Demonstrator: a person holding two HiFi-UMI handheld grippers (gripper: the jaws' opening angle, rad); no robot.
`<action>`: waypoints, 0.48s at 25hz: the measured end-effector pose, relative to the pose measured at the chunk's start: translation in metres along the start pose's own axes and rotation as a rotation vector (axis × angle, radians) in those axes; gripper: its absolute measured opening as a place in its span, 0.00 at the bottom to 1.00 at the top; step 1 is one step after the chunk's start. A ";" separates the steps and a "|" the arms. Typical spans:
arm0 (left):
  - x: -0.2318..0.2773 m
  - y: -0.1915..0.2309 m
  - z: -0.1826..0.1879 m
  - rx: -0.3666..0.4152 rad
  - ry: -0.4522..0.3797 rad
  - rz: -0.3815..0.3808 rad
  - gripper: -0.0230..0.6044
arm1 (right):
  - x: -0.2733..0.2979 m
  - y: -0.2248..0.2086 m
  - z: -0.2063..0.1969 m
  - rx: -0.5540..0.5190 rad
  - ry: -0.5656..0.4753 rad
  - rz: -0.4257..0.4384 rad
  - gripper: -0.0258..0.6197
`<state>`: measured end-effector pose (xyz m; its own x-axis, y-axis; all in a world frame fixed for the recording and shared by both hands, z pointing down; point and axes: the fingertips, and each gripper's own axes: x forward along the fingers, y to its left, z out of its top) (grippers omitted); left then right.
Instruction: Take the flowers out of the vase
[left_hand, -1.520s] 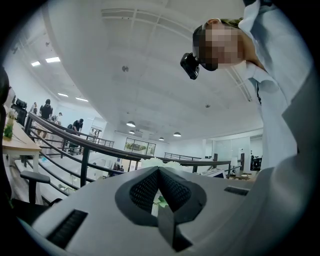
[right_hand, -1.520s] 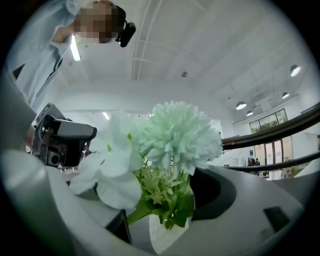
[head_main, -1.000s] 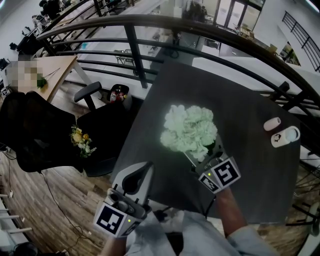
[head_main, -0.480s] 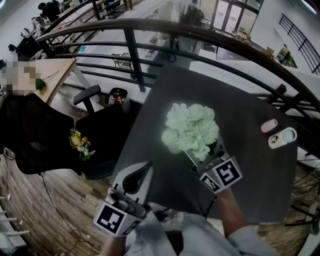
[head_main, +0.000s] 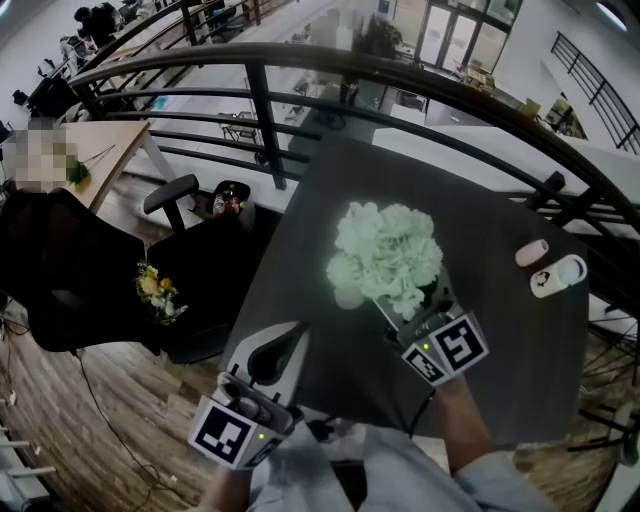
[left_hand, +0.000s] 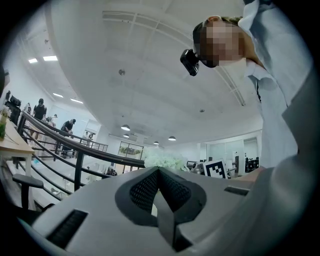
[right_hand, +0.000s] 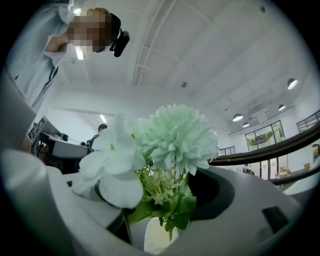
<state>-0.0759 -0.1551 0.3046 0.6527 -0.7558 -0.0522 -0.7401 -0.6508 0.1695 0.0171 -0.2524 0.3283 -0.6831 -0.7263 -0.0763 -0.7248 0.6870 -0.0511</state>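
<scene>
Head view: flowers (head_main: 388, 255) stand on the table (head_main: 500, 340), right gripper (head_main: 415, 310) at their base, left gripper (head_main: 275, 355) off its near edge. Left gripper view: jaws clenched, empty. Right gripper view: jaws parted astride stems, above the vase (right_hand: 157, 235).

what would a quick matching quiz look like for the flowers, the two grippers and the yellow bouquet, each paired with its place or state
Things:
1. flowers
2. left gripper
3. right gripper
4. yellow bouquet

Place or state:
a. jaws together, nothing between them
b. lying on the black chair
c. white, in the middle of the table
d. jaws apart, either side of the flowers' stems

Pairs: 1-c, 2-a, 3-d, 4-b
</scene>
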 end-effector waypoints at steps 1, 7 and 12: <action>0.000 0.000 0.001 0.003 -0.004 -0.002 0.03 | 0.000 0.001 0.001 -0.004 0.001 -0.001 0.53; -0.001 -0.001 0.003 0.006 -0.016 -0.016 0.03 | -0.002 0.004 0.010 -0.013 -0.006 -0.008 0.53; 0.000 -0.001 0.005 0.014 -0.022 -0.032 0.03 | -0.007 0.007 0.021 -0.026 -0.020 -0.016 0.53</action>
<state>-0.0762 -0.1548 0.2995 0.6726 -0.7358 -0.0794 -0.7211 -0.6757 0.1532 0.0182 -0.2419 0.3074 -0.6698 -0.7363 -0.0957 -0.7377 0.6746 -0.0269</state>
